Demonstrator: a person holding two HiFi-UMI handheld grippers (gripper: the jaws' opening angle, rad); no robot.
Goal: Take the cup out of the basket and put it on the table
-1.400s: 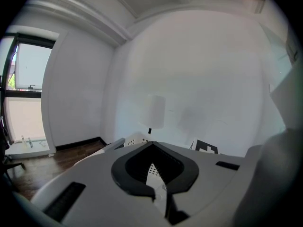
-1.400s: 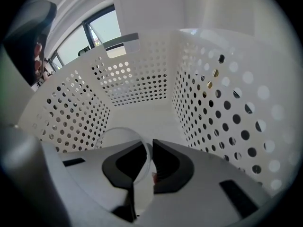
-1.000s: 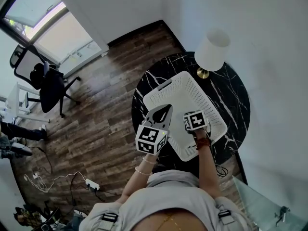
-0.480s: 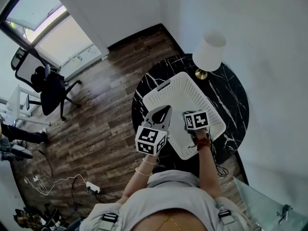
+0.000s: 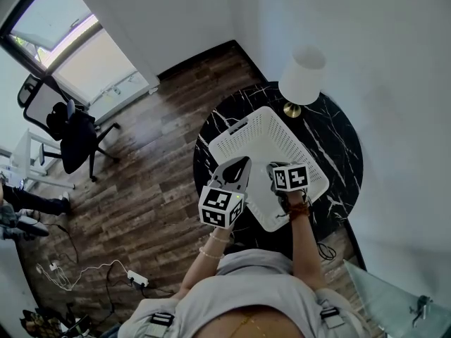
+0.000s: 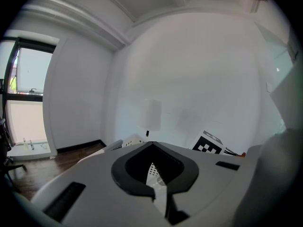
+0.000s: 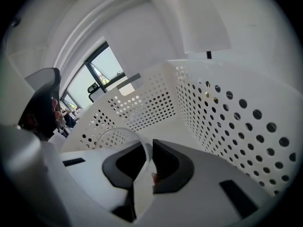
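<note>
A white perforated basket [image 5: 264,136] stands on a round black marble table [image 5: 331,143]. In the right gripper view, a clear plastic cup [image 7: 141,190] lies inside the basket [image 7: 227,112]. My right gripper [image 7: 147,145] is shut on the cup's wall, near its rim. In the head view only that gripper's marker cube [image 5: 287,177] shows, over the basket's near part, and the cup is hidden. My left gripper [image 5: 243,162] hovers at the basket's left edge, shut and holding nothing. The left gripper view looks past its closed tips [image 6: 152,144] onto the basket.
A white-shaded lamp [image 5: 303,76] with a brass foot stands on the table behind the basket. A white wall runs close on the right. On the wooden floor to the left are a black office chair [image 5: 70,129] and loose cables [image 5: 84,277].
Both grippers keep their places. Only the head view has drifted slightly.
</note>
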